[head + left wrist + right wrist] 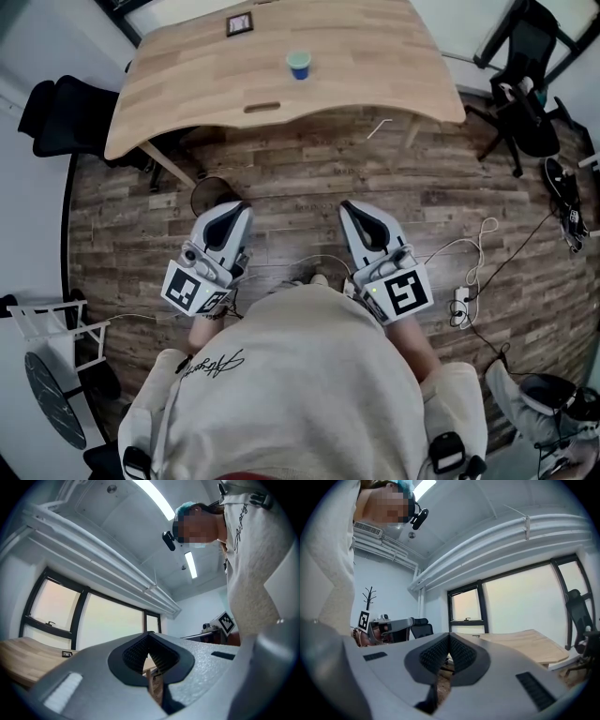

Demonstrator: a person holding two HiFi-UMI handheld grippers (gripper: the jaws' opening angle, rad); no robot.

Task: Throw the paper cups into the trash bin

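Cup on the table, reach not begun
The paper cup [298,64] stands at the table's [187,84] far middle; what I take for the bin [214,195] sits on the floor just off its near edge. My left gripper [228,217] and right gripper [361,217] hang short of the table, jaws together, empty. Next: open one, reach the cup.

Wooden table [187,75], paper cup [298,64] and small dark frame [240,23] on top
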